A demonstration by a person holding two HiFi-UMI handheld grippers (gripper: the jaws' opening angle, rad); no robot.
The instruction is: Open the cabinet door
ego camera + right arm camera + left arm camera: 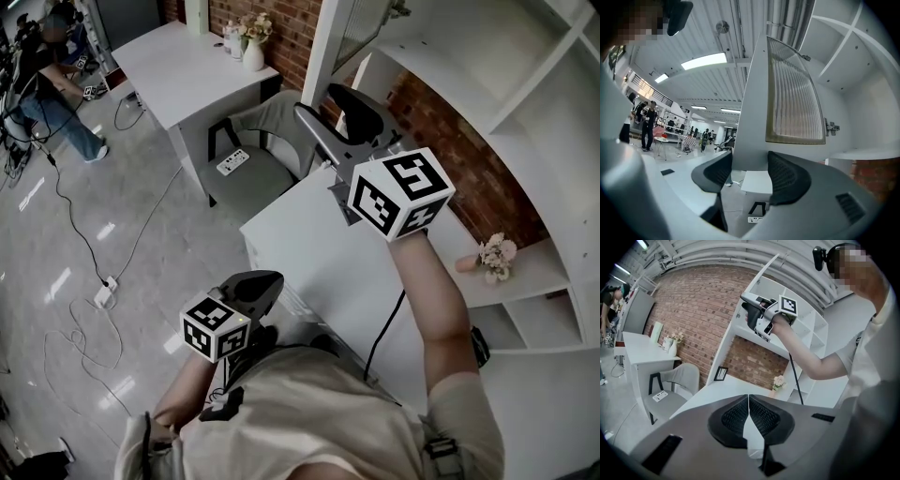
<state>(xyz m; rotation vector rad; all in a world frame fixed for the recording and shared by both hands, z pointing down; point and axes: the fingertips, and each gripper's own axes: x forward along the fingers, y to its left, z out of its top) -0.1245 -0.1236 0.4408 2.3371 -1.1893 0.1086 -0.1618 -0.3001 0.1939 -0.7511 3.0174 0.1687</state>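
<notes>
Right tongs [750, 169], spread, had the lower edge of the swung-out cabinet door [792, 103] between them above the white desk [309, 246]; left tongs [748, 403] were pressed together, empty; a grey chair [251, 183] beyond held a power strip [232, 161].

Right arm [439, 305] raised, stretched forward; right gripper [749, 174] held high, jaws apart; left arm [180, 394] bent; left gripper [748, 417] low by torso, jaws pressed together
</notes>
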